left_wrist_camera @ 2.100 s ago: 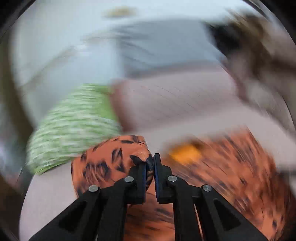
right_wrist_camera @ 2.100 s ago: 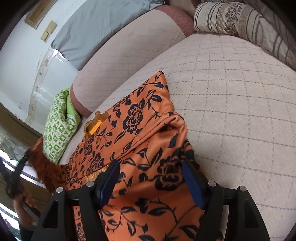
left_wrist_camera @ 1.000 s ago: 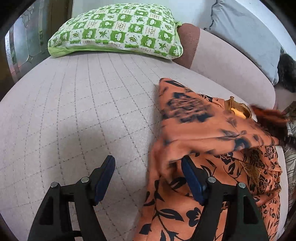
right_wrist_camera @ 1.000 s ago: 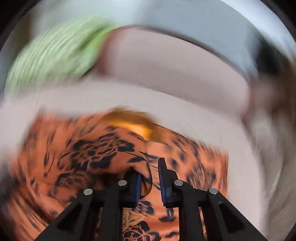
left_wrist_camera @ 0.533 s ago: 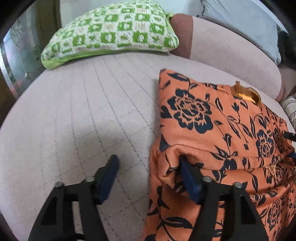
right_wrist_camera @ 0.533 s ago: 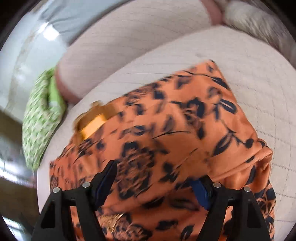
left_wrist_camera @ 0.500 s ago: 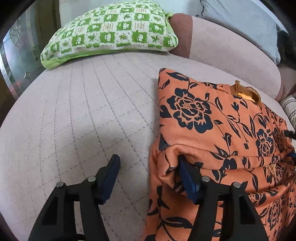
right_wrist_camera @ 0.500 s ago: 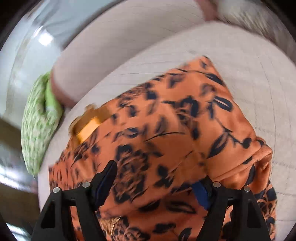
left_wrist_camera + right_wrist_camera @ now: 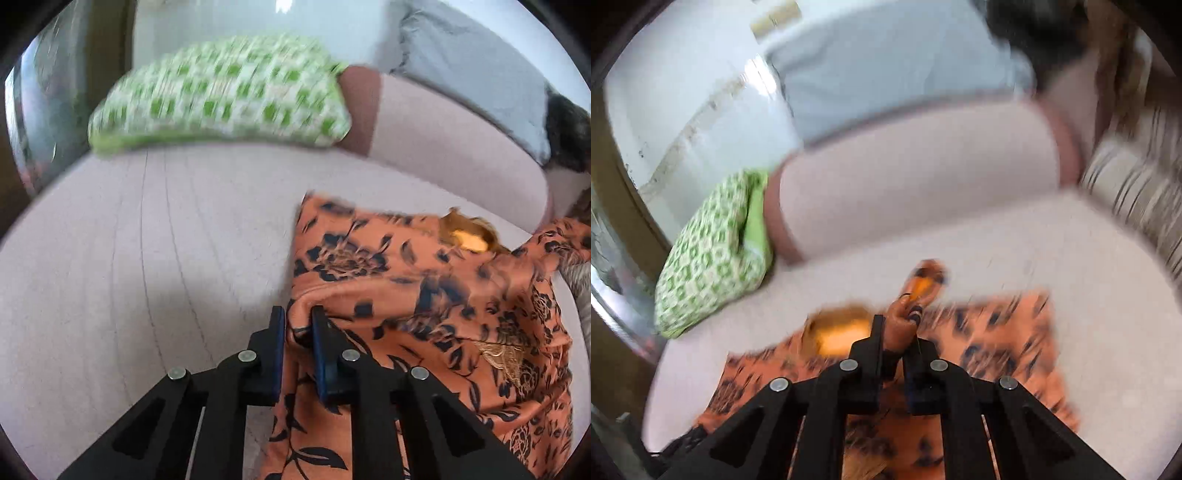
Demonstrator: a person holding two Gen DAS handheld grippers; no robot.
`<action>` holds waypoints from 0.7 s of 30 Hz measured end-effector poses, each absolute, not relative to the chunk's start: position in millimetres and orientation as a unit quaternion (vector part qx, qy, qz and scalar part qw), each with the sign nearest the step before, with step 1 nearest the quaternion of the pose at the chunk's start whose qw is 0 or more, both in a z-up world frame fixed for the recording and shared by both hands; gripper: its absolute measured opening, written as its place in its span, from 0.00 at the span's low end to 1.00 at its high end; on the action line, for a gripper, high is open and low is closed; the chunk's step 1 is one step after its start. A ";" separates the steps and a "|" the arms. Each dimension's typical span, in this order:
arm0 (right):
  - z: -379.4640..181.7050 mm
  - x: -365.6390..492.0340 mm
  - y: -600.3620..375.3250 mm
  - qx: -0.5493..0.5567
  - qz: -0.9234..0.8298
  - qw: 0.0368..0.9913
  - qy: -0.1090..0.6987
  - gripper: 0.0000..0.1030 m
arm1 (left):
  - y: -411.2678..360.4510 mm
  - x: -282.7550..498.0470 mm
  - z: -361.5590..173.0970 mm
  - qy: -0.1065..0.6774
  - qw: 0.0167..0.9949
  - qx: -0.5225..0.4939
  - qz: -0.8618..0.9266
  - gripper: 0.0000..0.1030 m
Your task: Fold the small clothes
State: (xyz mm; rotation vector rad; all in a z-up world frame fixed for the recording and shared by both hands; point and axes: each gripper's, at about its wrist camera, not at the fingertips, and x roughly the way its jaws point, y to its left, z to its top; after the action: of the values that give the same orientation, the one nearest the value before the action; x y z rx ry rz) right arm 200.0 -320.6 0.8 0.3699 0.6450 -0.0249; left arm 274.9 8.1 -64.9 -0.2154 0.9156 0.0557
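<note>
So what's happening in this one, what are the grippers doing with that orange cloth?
A person is folding an orange floral garment on a pinkish quilted sofa. The left gripper has just closed on a fold at the garment's left edge. The right gripper has also just closed and pinches a bunched bit of the fabric. A green checked cushion lies at the sofa's far end.

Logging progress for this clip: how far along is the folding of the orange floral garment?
Partly done: the orange floral garment lies doubled over on the pink quilted cushion. In hand: the left gripper and right gripper have just closed, each pinching a bunched edge. Left: another fold and flattening; the cloth looks rumpled.
</note>
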 end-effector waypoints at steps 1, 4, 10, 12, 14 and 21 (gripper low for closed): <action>-26.0 204.7 -326.7 0.178 -0.029 0.919 0.351 0.28 | 10.1 276.4 -73.1 0.457 0.882 -0.107 0.036 0.27; -116.8 212.7 -352.1 0.241 -0.044 0.829 0.502 0.61 | 13.9 270.9 -74.8 0.464 0.878 -0.108 0.036 0.33; -64.7 189.7 -366.8 0.235 -0.037 0.878 0.414 0.67 | 19.8 252.1 -26.0 0.410 0.907 -0.084 0.042 0.50; -50.0 207.9 -360.3 0.214 -0.006 0.888 0.406 0.75 | 17.1 252.3 -15.7 0.391 0.917 -0.069 0.044 0.57; -51.0 231.6 -348.7 0.184 0.008 0.889 0.420 0.75 | 15.1 265.1 -19.0 0.395 0.916 -0.055 0.037 0.57; -103.3 307.5 -307.2 0.068 0.003 0.840 0.538 0.26 | 16.1 334.2 -66.3 0.469 0.881 -0.057 0.031 0.57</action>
State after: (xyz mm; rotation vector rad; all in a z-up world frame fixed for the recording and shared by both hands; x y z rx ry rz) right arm 307.5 -307.2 -103.3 0.1441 1.1375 0.0062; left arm 334.2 16.1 -66.3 -0.1182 0.9775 0.0648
